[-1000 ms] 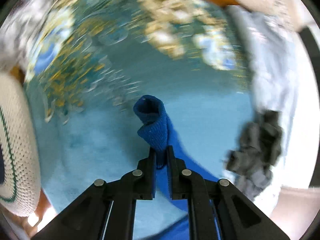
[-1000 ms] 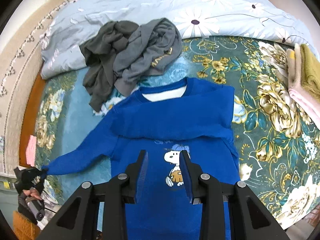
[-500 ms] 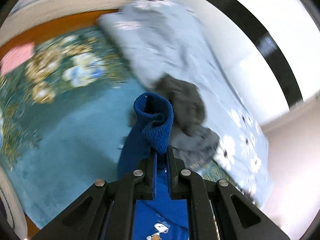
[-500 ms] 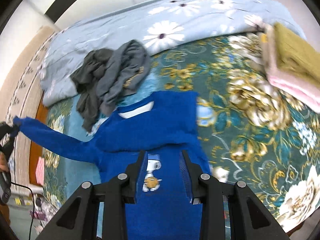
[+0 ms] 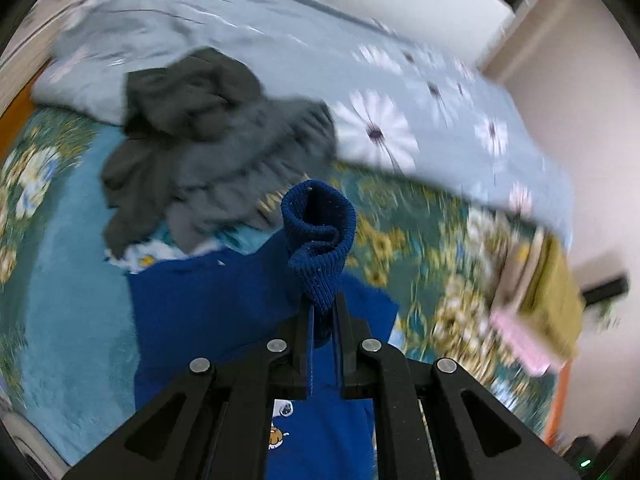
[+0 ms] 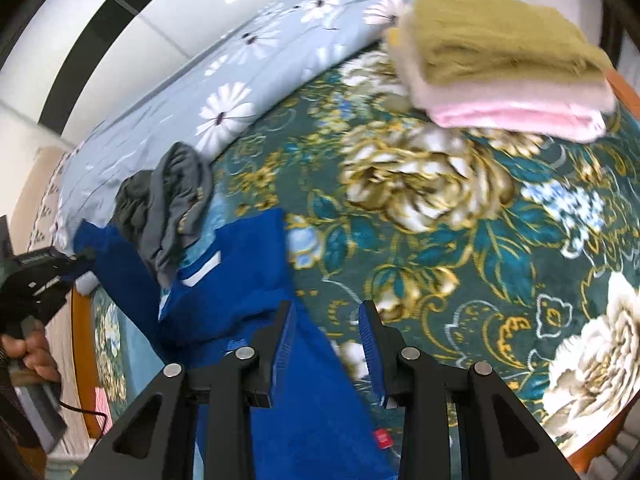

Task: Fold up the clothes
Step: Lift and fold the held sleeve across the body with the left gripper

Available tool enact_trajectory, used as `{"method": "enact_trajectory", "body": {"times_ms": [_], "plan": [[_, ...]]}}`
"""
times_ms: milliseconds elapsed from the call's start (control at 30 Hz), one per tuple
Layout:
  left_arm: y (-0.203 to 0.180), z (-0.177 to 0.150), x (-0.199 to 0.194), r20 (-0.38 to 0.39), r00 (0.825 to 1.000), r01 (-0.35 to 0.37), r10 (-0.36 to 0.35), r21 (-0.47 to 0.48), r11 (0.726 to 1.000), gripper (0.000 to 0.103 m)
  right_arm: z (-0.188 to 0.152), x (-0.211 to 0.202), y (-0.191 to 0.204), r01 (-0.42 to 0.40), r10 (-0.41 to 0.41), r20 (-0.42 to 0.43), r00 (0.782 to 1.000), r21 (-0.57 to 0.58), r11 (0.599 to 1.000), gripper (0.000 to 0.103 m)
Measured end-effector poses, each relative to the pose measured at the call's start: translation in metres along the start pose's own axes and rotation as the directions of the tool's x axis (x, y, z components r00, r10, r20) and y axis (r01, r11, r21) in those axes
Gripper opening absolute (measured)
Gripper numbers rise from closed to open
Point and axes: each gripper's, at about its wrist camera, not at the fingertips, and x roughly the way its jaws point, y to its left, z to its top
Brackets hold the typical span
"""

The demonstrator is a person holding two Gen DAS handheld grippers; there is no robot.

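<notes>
Floral bedspread [image 6: 460, 208] below; left tool [image 5: 322, 312] pinches blue sleeve cuff [image 5: 318, 236]; right tool [image 6: 326, 320] spread, seemingly empty.

text: none legible | red tag [image 6: 380, 437] on blue sweatshirt [image 6: 224, 280]: too small to read

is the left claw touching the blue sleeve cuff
Touching. The left wrist view shows the left claw shut on the blue sleeve cuff, its ribbed end sticking up from between the fingers.

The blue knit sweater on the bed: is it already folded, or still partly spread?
Partly folded: the blue knit sweater lies spread, while the left gripper holds its ribbed sleeve cuff lifted above it.
</notes>
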Motion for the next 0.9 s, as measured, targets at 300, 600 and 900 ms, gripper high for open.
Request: {"method": "enact_trajectory", "body": {"times_ms": [300,600,900], "plan": [[-0.063,-0.039,0.091,-0.172,0.980,-0.073,0.103,0.173,0.982,0.007,0.000,0.018,-0.048,0.036,-0.033,-0.036,0.999,0.066,0.997,0.036],[-0.096,-0.069,0.149,-0.276,0.948,-0.076,0.158,0.287,0.955,0.008,0.000,0.036,-0.072,0.069,-0.061,-0.076,0.995,0.105,0.992,0.036],[-0.087,-0.072,0.150,-0.362,0.930,0.034,0.059,0.245,0.969,0.035,0.009,0.053,-0.050,0.049,-0.042,-0.098,0.994,0.064,0.997,0.036]]}}
